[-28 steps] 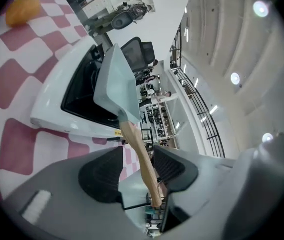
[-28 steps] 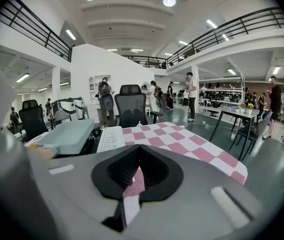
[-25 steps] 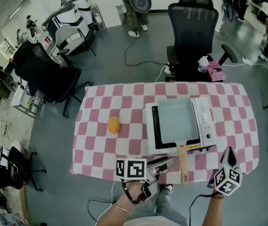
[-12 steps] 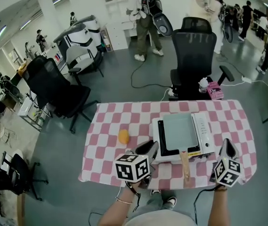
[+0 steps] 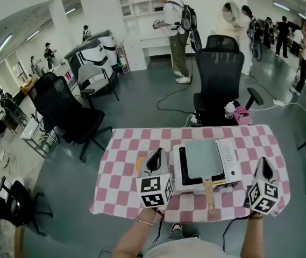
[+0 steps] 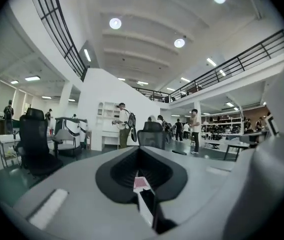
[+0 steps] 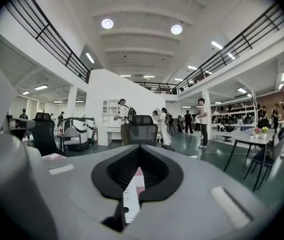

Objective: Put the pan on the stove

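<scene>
A square grey pan lies on the white stove, and its wooden handle sticks out toward me. My left gripper hovers over the table's near edge, left of the stove. It has just been closing and is shut with nothing between its jaws. My right gripper hangs right of the stove, also shut and empty. In the left gripper view the left gripper points level across the room. In the right gripper view the right gripper shows a strip of the stove through its slit.
The table wears a pink and white checked cloth. An orange peeks out behind the left gripper. A black office chair stands behind the table and another to its left. People and cables are farther back.
Both grippers have risen. The left one has rolled from lying on its side to upright, moved toward the stove, and its jaws have closed. The head view has tilted up.
</scene>
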